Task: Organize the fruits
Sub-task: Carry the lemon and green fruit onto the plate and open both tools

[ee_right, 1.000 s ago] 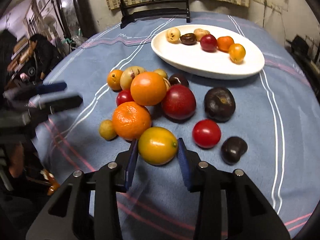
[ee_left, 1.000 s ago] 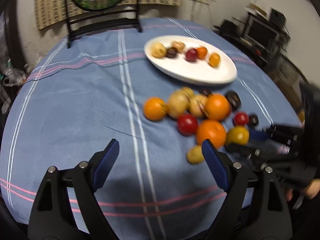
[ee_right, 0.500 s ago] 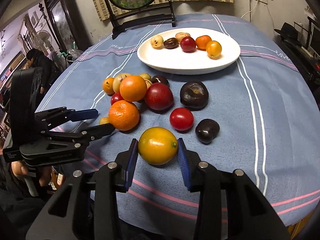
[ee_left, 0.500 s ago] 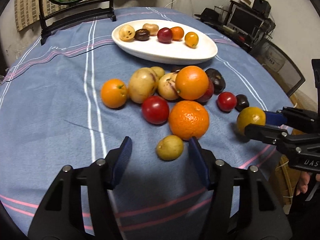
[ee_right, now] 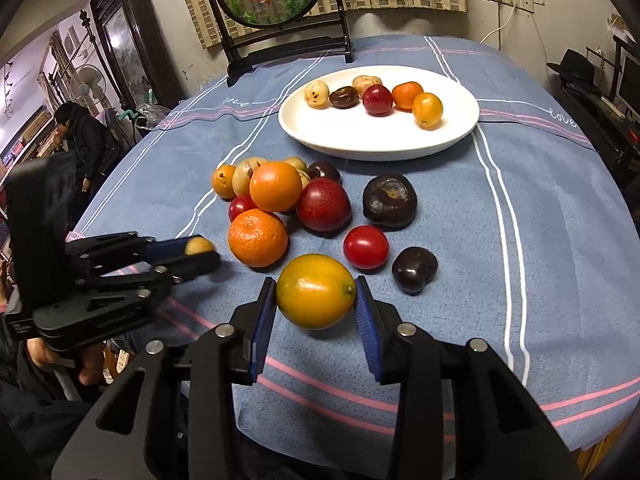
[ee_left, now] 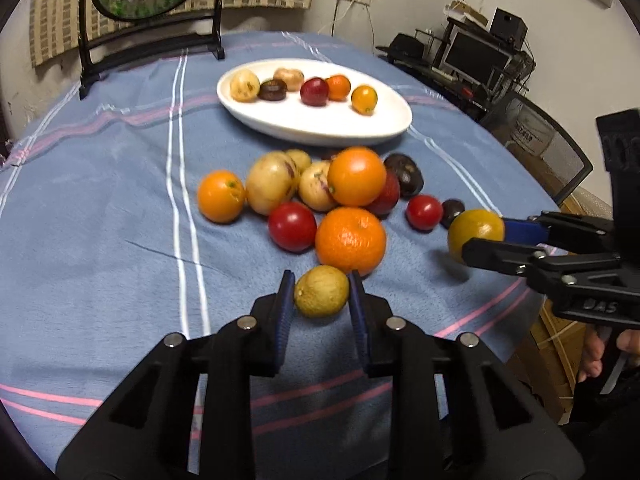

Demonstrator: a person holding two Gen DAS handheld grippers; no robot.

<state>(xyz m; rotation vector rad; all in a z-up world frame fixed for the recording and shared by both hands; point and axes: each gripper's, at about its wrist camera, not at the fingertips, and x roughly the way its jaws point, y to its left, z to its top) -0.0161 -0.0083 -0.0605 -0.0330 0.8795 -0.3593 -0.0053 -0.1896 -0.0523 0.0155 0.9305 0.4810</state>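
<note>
Two views, itemised. Left wrist view: my left gripper (ee_left: pixel 322 294) has just been closing, and its blue pads now clamp a small yellow-green fruit (ee_left: pixel 321 290) on the blue striped tablecloth (ee_left: pixel 100 208), just in front of a large orange (ee_left: pixel 351 240). Loose fruit pile behind it; white oval plate (ee_left: pixel 340 126) beyond, carrying six small fruits in a row. At right I see my right gripper (ee_left: pixel 476 240) with a yellow-orange fruit (ee_left: pixel 475 226).

Right wrist view: my right gripper (ee_right: pixel 316 300) grips that yellow-orange fruit (ee_right: pixel 315 290) between both pads, near the table's front edge. Red tomato (ee_right: pixel 365 247) and small dark fruit (ee_right: pixel 414 269) lie just beyond. Left gripper (ee_right: pixel 200 254) at left, small fruit (ee_right: pixel 199 246) pinched.
</note>
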